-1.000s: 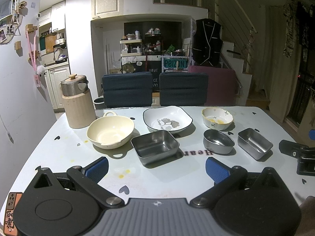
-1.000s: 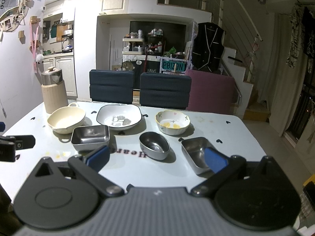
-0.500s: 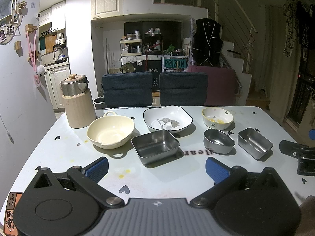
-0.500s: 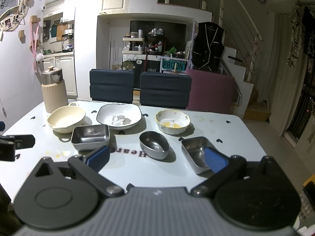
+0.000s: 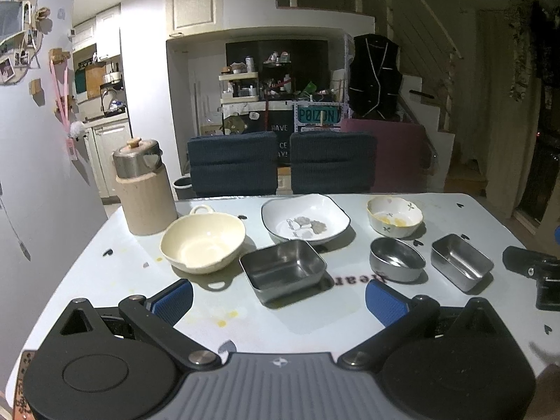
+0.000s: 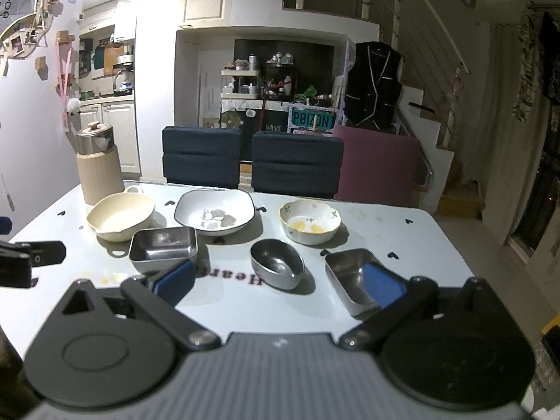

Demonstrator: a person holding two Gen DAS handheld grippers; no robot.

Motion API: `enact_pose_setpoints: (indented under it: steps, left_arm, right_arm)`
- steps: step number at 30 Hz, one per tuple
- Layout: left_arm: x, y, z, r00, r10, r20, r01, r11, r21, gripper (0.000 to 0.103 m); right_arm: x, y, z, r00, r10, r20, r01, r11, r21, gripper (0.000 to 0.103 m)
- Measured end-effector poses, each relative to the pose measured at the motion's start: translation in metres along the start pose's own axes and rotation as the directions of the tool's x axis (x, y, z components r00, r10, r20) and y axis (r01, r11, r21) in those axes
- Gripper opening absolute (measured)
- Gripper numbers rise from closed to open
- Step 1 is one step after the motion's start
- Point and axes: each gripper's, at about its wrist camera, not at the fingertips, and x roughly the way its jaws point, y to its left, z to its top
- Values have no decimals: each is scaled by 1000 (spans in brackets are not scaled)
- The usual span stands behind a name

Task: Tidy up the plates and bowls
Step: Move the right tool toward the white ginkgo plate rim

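Observation:
Six dishes sit on the white table [image 5: 308, 322]. In the back row are a cream handled bowl [image 5: 203, 243], a white square plate [image 5: 305, 218] and a small flowered bowl [image 5: 394, 216]. In front stand a square steel tray [image 5: 283, 269], an oval steel bowl [image 5: 396, 259] and a small steel tin [image 5: 461, 261]. My left gripper [image 5: 278, 302] hangs open just short of the steel tray, holding nothing. My right gripper [image 6: 278, 281] is open in front of the oval steel bowl [image 6: 277, 262], its right pad over the small steel tin [image 6: 350, 276].
A beige jug with a steel lid [image 5: 143, 189] stands at the table's back left. Two dark blue chairs [image 5: 232, 162] and a maroon one [image 5: 399, 157] line the far edge. Each gripper shows at the side of the other's view.

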Motion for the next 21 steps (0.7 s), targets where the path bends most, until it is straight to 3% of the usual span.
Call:
enact_pose_setpoints:
  steps: [8, 21]
  left_arm:
    - [23, -2, 32, 999, 24, 21, -25, 999, 41, 103]
    - [96, 6, 81, 1000, -2, 19, 1, 1000, 9, 103]
  right_arm:
    - [18, -2, 18, 1000, 16, 13, -16, 999, -35, 103]
    - [68, -1, 58, 995, 87, 40, -85, 996, -40, 103]
